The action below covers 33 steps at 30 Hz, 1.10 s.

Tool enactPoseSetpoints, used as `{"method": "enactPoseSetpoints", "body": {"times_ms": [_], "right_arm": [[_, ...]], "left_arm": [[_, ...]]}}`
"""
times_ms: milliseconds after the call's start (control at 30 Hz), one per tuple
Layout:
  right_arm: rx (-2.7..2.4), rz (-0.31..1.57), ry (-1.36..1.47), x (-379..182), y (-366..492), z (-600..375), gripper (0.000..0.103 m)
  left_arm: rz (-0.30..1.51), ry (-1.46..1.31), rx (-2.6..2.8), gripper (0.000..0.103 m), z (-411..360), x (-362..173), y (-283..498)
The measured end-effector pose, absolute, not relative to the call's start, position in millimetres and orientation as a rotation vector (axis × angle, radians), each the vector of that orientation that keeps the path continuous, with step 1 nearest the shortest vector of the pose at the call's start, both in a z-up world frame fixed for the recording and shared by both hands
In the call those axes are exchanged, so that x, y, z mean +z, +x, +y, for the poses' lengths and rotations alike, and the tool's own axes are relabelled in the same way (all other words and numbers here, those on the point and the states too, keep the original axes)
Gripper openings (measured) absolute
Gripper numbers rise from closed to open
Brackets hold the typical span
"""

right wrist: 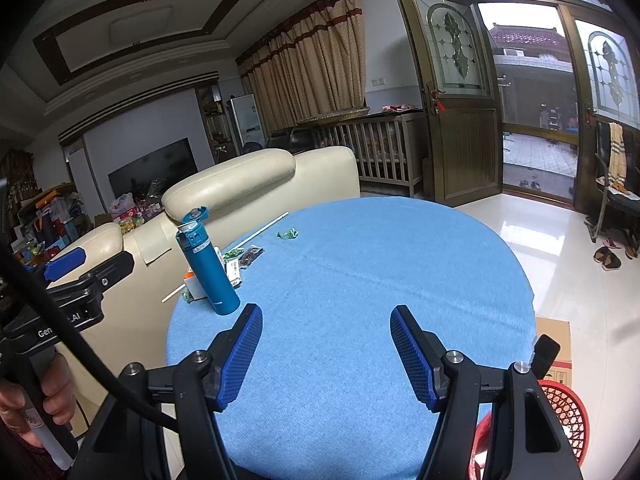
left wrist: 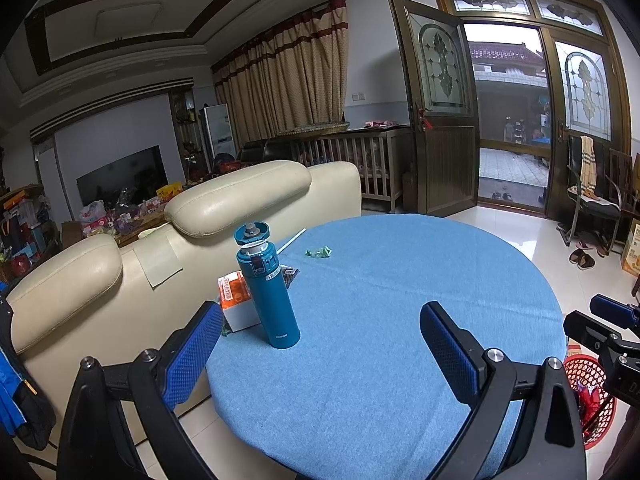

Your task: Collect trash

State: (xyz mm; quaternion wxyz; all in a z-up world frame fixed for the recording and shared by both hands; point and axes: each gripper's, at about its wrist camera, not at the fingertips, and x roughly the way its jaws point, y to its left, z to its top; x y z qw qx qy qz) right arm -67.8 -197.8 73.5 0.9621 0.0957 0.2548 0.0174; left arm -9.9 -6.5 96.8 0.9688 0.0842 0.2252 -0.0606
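We've got both grippers parked over the near edge of the round table (left wrist: pixel 400 360), which wears a nubbly blue cloth. Left gripper (left wrist: pixel 320 344) has its jaws spread wide with nothing between them; right gripper (right wrist: pixel 326 354) is parted too, a bit narrower, also empty. Both have blue waffle-textured pads (right wrist: pixel 412 360) on black arms, probably for gripping thin slippery stuff like wrappers.

The trash we're after sits over at the far left side of the table, well apart from us. There's a crumpled green candy wrapper (left wrist: pixel 318 253), shiny and scrunched, lying alone on the cloth. A long white straw (right wrist: pixel 264 229) lies slanted near the rim. Closer to the teal thermos bottle (left wrist: pixel 267 292) there's a dark flat packet (right wrist: pixel 250 256) and an orange-and-white carton (left wrist: pixel 236 304), tucked behind the bottle, so that smooth metal cylinder with its flip lid popped open is kind of in the way.

The red plastic lattice basket (right wrist: pixel 564 412) sits on the floor just beside the table on our right, which we'd guess is where everything gets dropped. Handy spot, right under the right hand.

Nothing picked up yet by the look of it.
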Motion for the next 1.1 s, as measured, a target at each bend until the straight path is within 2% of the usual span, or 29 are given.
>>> {"method": "enactPoseSetpoints", "body": {"times_ms": [1100], "right_arm": [[0.034, 0.523, 0.198, 69.7, -66.0, -196.6, 0.070]], "left_arm": [[0.476, 0.172, -0.130, 0.099, -9.1, 92.9, -8.0]]}}
